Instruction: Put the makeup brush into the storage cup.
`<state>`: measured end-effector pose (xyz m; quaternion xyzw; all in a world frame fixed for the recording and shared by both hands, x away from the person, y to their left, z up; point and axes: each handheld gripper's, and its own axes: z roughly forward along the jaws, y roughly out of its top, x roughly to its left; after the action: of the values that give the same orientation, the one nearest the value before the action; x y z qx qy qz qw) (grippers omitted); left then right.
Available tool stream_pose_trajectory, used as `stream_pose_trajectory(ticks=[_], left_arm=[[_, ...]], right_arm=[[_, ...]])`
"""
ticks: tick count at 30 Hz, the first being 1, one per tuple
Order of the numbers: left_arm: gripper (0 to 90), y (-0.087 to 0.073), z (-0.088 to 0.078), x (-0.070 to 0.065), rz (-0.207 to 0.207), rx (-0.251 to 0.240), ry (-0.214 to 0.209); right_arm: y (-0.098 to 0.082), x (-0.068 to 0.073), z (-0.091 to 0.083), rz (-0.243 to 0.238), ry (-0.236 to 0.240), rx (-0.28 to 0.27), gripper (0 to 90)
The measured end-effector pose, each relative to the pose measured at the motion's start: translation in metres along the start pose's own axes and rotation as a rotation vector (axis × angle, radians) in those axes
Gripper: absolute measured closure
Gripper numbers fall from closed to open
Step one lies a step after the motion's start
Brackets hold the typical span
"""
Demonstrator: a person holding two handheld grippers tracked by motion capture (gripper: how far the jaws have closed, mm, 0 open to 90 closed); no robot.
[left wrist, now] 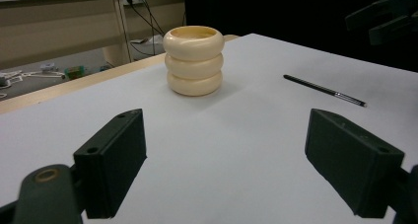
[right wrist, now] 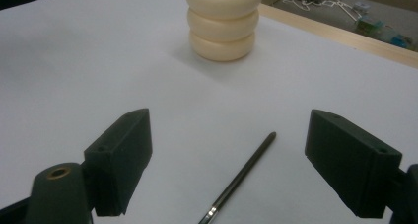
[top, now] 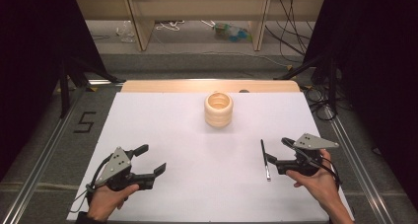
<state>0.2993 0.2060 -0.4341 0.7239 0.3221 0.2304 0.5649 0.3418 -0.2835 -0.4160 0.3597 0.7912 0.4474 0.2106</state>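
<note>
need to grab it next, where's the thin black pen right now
The pen lies flat on the white table, on the right in the high view, just left of the right gripper. In the right gripper view it lies between the open jaws, nearer than the cream holder.

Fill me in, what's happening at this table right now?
A person holds a tool in each hand over a white table. The right tool is open around a thin black pen lying flat, nothing gripped yet. The left tool is open and empty, apart from everything. A cream ribbed holder stands upright near the far edge, untouched.
</note>
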Motion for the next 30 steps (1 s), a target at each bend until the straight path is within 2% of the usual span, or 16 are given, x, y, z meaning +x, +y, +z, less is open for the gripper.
stream_pose_trajectory(ticks=[4,11,24,26,30], left_arm=[[15.7,0.000,0.000,0.000,0.000,0.001,-0.002],[15.7,0.000,0.001,0.000,0.002,0.003,-0.003],[15.7,-0.001,0.001,-0.001,0.010,0.013,-0.004],[15.7,-0.001,0.001,-0.001,0.009,0.012,-0.004],[15.8,-0.001,0.001,-0.001,0.009,0.012,-0.002]], right_arm=[[0.003,-0.001,0.003,-0.005,0.004,0.033,19.2],[0.010,-0.004,0.007,-0.011,0.004,0.060,18.6],[0.026,-0.010,0.024,-0.039,-0.002,0.214,18.6],[0.027,-0.010,0.025,-0.039,-0.005,0.217,18.6],[0.029,-0.011,0.029,-0.044,0.002,0.254,19.2]])
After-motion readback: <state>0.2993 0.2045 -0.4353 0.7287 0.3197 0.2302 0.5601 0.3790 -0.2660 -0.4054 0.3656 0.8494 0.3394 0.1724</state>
